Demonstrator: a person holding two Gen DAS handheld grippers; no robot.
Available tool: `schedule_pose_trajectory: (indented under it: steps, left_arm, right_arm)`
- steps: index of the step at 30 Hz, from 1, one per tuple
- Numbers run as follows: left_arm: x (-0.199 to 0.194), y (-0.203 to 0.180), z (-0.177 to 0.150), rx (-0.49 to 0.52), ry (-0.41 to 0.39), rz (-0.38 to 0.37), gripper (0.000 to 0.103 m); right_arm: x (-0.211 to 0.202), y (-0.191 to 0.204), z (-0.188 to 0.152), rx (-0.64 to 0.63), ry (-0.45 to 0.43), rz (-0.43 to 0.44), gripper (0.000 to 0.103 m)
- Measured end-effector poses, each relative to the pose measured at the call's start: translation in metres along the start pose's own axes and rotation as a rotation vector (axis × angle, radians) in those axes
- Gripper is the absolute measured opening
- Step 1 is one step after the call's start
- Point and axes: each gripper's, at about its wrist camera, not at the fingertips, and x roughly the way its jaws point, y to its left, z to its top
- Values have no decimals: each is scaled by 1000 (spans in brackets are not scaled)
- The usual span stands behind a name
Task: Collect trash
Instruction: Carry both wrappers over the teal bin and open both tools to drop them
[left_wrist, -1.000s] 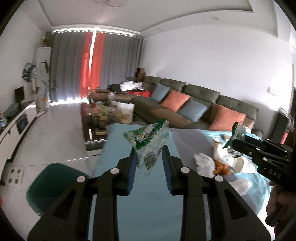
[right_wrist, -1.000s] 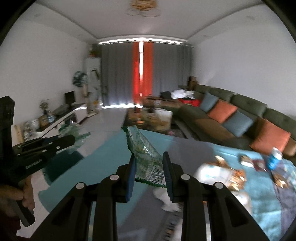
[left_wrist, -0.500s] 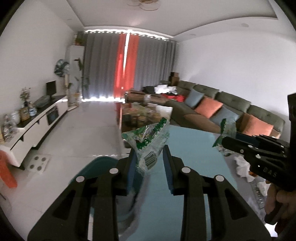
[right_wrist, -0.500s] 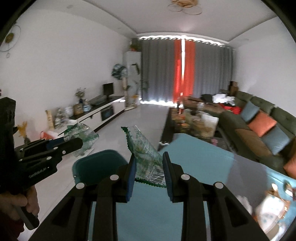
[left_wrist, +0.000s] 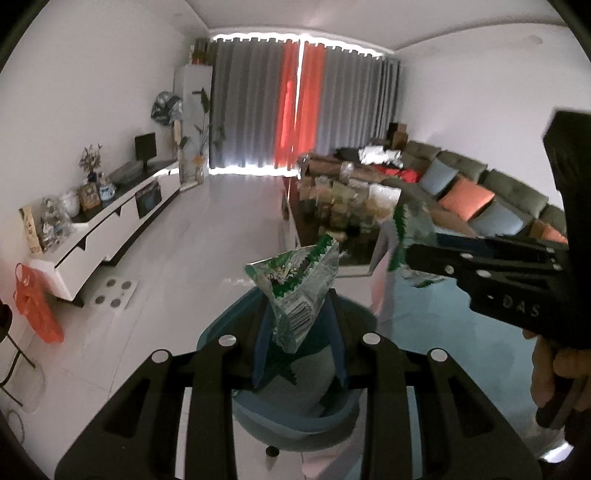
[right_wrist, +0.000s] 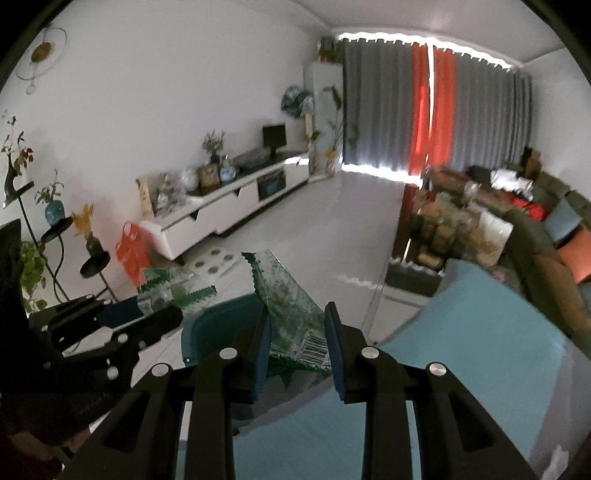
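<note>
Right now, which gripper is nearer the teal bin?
Left. The left gripper hangs directly over the teal bin with its wrapper. The right gripper holds its wrapper off to the side, above the blue table edge.

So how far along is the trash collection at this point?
Midway. Each gripper holds a green-and-clear snack wrapper: the left gripper has its wrapper right above the teal bin, and the right gripper carries the second wrapper nearby. Nothing is dropped yet; both releases remain.
</note>
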Motion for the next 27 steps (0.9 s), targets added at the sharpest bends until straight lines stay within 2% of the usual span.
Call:
schedule_pose_trajectory:
  steps: [7, 16, 21, 26, 27]
  left_arm:
    - [69, 1, -13, -41, 126, 4, 29]
    - [128, -10, -36, -52, 244, 2, 31]
    - [155, -15, -45, -44, 297, 7, 38]
    - [160, -27, -50, -33, 297, 19, 44]
    - [160, -28, -49, -30, 294, 25, 49]
  right_arm:
    - [60, 0, 2, 50, 157, 66, 26]
    - [108, 7, -5, 41, 309, 79, 27]
    - [123, 6, -6, 45, 357, 80, 31]
    - [125, 4, -7, 58, 370, 92, 36]
    - [125, 2, -6, 64, 369, 95, 37]
